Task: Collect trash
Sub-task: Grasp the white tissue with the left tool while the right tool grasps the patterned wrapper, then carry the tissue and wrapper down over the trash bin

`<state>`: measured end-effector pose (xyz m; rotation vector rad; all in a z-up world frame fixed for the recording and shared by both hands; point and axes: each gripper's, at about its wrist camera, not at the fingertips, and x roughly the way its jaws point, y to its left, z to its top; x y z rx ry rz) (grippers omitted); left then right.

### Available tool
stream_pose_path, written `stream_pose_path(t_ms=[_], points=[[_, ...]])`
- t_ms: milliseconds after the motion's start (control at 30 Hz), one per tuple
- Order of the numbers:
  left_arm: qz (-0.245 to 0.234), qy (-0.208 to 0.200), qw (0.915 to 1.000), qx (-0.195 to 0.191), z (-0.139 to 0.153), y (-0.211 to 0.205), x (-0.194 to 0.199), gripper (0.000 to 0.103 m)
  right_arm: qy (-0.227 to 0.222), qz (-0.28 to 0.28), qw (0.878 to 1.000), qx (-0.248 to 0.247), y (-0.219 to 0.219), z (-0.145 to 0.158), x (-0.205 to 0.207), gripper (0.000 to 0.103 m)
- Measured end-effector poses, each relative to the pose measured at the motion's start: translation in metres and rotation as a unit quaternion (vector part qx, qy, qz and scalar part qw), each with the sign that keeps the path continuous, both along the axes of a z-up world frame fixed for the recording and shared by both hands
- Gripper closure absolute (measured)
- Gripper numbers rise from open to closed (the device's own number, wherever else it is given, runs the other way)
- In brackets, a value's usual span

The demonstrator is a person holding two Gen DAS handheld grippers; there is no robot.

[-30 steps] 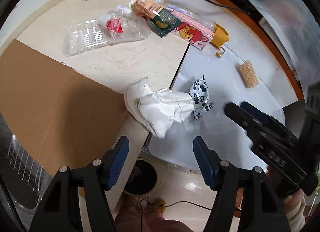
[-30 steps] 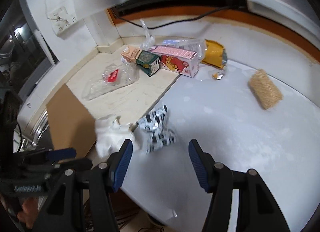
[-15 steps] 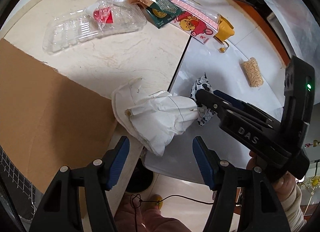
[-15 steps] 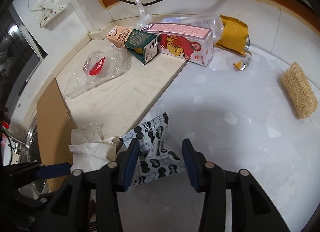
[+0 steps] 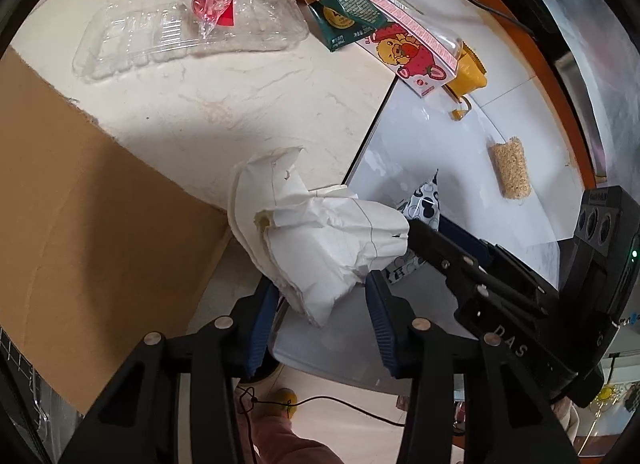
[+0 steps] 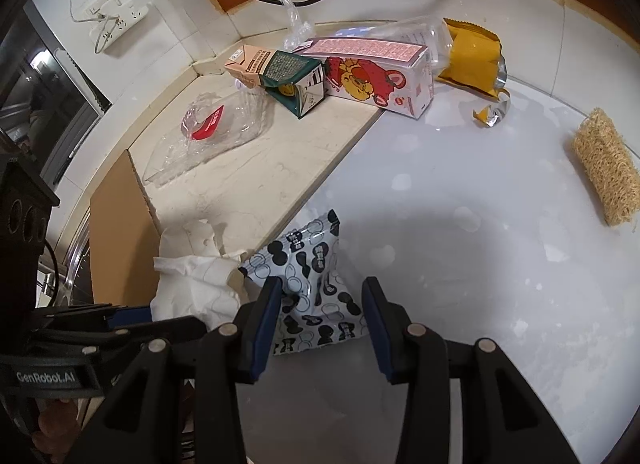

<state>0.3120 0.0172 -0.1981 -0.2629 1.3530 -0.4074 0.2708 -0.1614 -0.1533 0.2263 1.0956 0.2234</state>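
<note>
A crumpled white paper wad lies at the counter's front edge. My left gripper is open, its jaws on either side of the wad's lower end. A black-and-white patterned wrapper lies just right of the wad on the grey surface. My right gripper is open, its jaws around the wrapper's near part. The right gripper also shows in the left wrist view, its tip touching the wad. The wad shows in the right wrist view too.
Brown cardboard covers the counter's left. At the back lie a clear plastic tray, a green-and-orange carton, a strawberry bear carton, a yellow packet and a straw-coloured scrubber. The floor shows below the edge.
Both grippers moved forward and lower. The left jaws now straddle the paper wad. The right jaws narrowed and now straddle the patterned wrapper.
</note>
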Motion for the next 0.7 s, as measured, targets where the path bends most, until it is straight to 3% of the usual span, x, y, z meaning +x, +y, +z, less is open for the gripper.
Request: stream_pose_path(t_ms=[233,367,533,700], points=[[0.002,-0.009,1.0000,0.001,-0.001,-0.006,0.006,0.060,-0.009,0.016,0.999,-0.032,0.013,-0.001,-0.001,0.059],[0.007,-0.023,0.9997,-0.005,0.004,-0.006,0.006,0.068,-0.014,0.009,0.999,-0.035,0.013,-0.001,-0.003,0.066],[0.001,-0.048,0.9987,0.019,0.011,-0.010,-0.002,0.073,-0.022,0.000,0.999,-0.047,0.017,0.002,-0.013,0.079],[0.002,-0.067,0.9975,0.024,0.023,-0.010,-0.014,0.074,-0.015,-0.014,0.999,-0.042,0.015,0.004,-0.032,0.080]])
